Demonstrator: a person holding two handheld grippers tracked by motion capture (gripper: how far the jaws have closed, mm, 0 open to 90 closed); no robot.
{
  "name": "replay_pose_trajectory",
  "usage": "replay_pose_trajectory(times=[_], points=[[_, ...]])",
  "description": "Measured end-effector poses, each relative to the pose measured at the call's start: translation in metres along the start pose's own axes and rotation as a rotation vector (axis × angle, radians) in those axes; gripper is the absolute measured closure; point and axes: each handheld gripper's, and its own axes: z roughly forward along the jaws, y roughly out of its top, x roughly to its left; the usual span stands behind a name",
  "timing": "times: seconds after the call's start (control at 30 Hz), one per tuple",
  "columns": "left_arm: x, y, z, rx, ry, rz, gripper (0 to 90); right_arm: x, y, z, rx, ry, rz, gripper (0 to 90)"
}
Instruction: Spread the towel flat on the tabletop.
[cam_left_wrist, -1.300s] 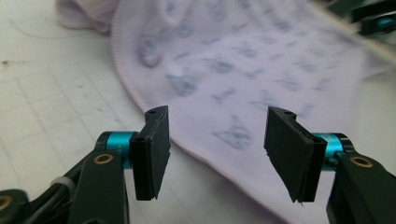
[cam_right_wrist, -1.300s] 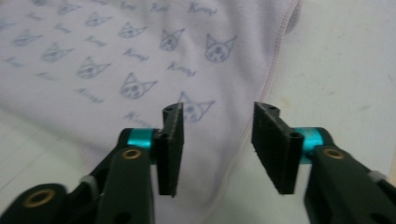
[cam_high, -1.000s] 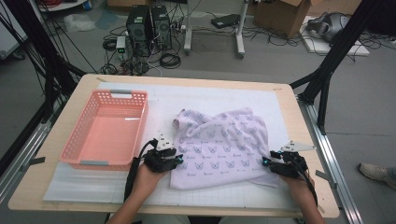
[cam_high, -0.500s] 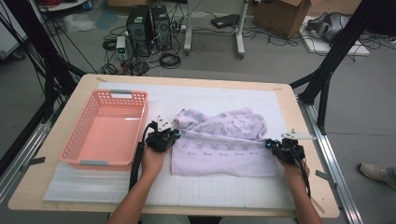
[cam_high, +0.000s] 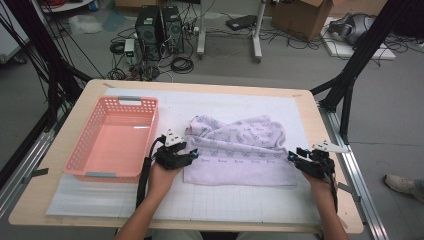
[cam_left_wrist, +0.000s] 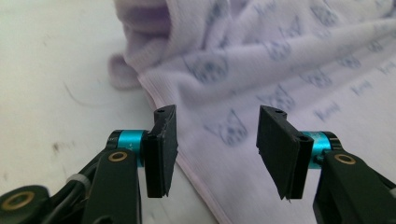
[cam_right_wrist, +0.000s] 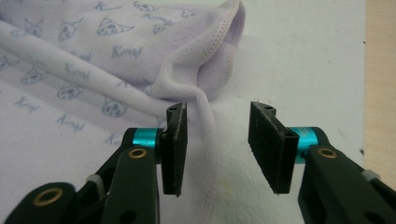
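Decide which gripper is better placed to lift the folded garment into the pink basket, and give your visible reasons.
Left. The left gripper sits at the garment's edge right beside the pink basket; the right gripper is at the far edge, a garment's width away. Both have just been opening, with cloth loose between the jaws.

A pale wooden table (cam_high: 320, 195) with rounded corners carries a white gridded mat (cam_high: 240, 200) and stands on a grey floor (cam_high: 390, 100) between black frame struts (cam_high: 350, 75). Beyond its far edge two dark computer towers (cam_high: 160, 27) sit among loose black cables (cam_high: 180, 62), beside the white legs of a stand (cam_high: 256, 35). Farther back are a brown cardboard box (cam_high: 300, 17) and what may be a grey headset on a white board (cam_high: 350, 27), under even, soft light.
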Motion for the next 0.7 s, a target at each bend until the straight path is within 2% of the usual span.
replay_pose_trajectory(times=[0.17, 0.27, 0.3, 0.37, 0.4, 0.43, 0.5, 0.57, 0.6, 0.67, 0.7], points=[[-0.004, -0.017, -0.010, 0.042, -0.043, -0.032, 48.4, -0.002, -0.013, -0.012, 0.029, 0.019, 0.014, 52.4], [-0.007, -0.027, -0.015, 0.071, -0.064, -0.078, 48.6, 0.000, -0.021, -0.019, 0.051, 0.026, 0.023, 51.5], [-0.009, -0.029, -0.018, 0.067, -0.064, -0.065, 48.5, 0.001, -0.024, -0.022, 0.055, 0.028, 0.018, 51.5], [-0.015, -0.031, -0.019, 0.069, -0.086, -0.094, 50.1, 0.004, -0.030, -0.027, 0.078, 0.035, 0.025, 51.5], [-0.018, -0.031, -0.019, 0.068, -0.085, -0.093, 50.3, 0.006, -0.032, -0.028, 0.099, 0.035, 0.026, 51.6], [-0.024, -0.031, -0.018, 0.077, -0.052, -0.057, 50.7, 0.008, -0.034, -0.028, 0.116, 0.031, 0.026, 51.6], [-0.030, -0.031, -0.018, 0.079, 0.003, -0.024, 56.7, 0.013, -0.038, -0.032, 0.129, 0.011, 0.017, 52.9], [-0.032, -0.033, -0.021, 0.083, 0.021, -0.016, 65.7, 0.017, -0.040, -0.035, 0.136, -0.013, 0.002, 58.0], [-0.033, -0.034, -0.022, 0.083, 0.023, -0.017, 74.0, 0.018, -0.041, -0.036, 0.135, -0.027, -0.010, 62.0], [-0.034, -0.037, -0.026, 0.085, 0.005, -0.021, 85.0, 0.019, -0.043, -0.038, 0.130, -0.022, -0.008, 76.7], [-0.035, -0.039, -0.029, 0.085, 0.008, -0.024, 85.7, 0.020, -0.044, -0.040, 0.130, -0.001, -0.004, 83.8]])
